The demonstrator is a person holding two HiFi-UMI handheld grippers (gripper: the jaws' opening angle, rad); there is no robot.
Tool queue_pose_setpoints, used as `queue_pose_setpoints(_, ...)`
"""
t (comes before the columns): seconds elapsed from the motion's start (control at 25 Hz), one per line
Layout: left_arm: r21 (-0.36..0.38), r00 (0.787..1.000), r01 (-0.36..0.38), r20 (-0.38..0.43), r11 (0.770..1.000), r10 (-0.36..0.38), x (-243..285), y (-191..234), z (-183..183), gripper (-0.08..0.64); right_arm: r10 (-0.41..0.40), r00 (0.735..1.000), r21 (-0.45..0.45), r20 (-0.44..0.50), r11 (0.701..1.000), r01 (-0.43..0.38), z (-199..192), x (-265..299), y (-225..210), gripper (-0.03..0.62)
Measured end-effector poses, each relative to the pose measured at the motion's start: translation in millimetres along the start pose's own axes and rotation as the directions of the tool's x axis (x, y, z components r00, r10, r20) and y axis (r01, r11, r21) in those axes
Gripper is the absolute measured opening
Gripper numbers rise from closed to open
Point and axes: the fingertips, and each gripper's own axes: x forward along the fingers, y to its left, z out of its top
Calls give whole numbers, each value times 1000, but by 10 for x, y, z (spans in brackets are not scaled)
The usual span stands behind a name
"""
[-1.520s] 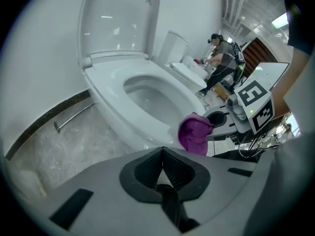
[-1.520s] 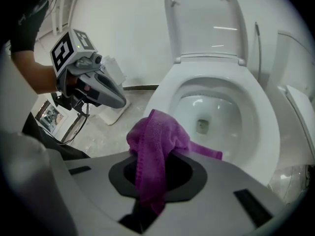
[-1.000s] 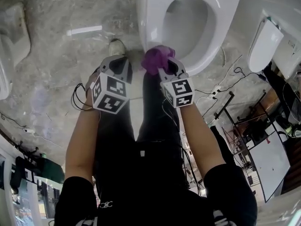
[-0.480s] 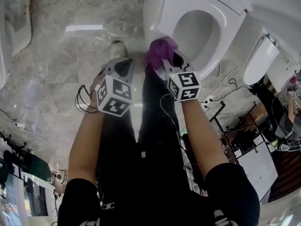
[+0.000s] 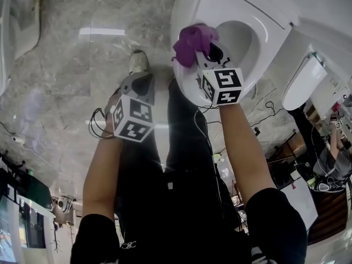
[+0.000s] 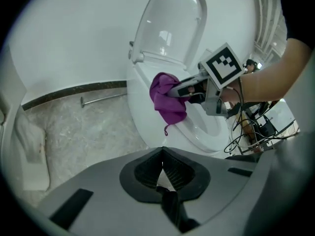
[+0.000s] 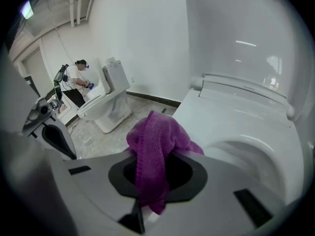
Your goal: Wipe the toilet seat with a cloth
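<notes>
A white toilet with its lid (image 6: pixel 170 23) raised stands ahead; its seat (image 5: pixel 258 43) rings the bowl. My right gripper (image 5: pixel 206 47) is shut on a bunched purple cloth (image 5: pixel 193 40), which hangs over the seat's near left rim. In the right gripper view the cloth (image 7: pixel 155 146) drapes out between the jaws, just above the seat (image 7: pixel 246 132). Whether it touches the seat I cannot tell. The left gripper view shows the cloth (image 6: pixel 167 102) from the side. My left gripper (image 5: pixel 140 78) hangs shut and empty over the floor, left of the toilet.
A shoe (image 5: pixel 137 62) and dark trouser legs stand in front of the bowl. Cables (image 5: pixel 96 122) loop on the marble floor. A second white fixture (image 5: pixel 302 81) is at the right. Farther off, another toilet (image 7: pixel 106 102) and a person (image 7: pixel 76 80).
My right gripper has carried the cloth from the bowl's front edge up onto the seat's left rim. The left gripper has stayed nearly in place.
</notes>
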Motion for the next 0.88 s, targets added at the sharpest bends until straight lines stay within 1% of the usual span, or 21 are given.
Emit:
queue_pose_setpoints(0.2, -27, 1000, -10, -2, 1000, 10, 60, -38, 20, 8, -50, 998, -46, 39, 998, 52, 430, 243, -271, 63)
queue_pose_setpoints(0.4, -10, 1000, -10, -1, 1000, 10, 91, -111, 113, 8, -104, 992, -51, 64, 993, 107, 844, 460, -541, 63)
queue_pose_setpoints(0.52, -2, 1000, -12, 1, 1000, 12, 100, -141, 159, 8, -128, 989, -32, 70, 991, 131, 1047, 568, -680, 63)
queue_pose_setpoints(0.68, 1, 1000, -13, 1, 1000, 13, 121, -173, 192, 8, -159, 984, 31, 76, 987, 157, 1257, 670, -832, 63)
queue_pose_setpoints(0.76, 4, 1000, -12, -1, 1000, 12, 146, -195, 188, 8, -163, 984, 50, 77, 986, 160, 1333, 710, -875, 63)
queue_pose_setpoints(0.88, 15, 1000, -7, -5, 1000, 7, 180, -248, 174, 8, -174, 981, 54, 91, 984, 169, 1366, 707, -892, 63)
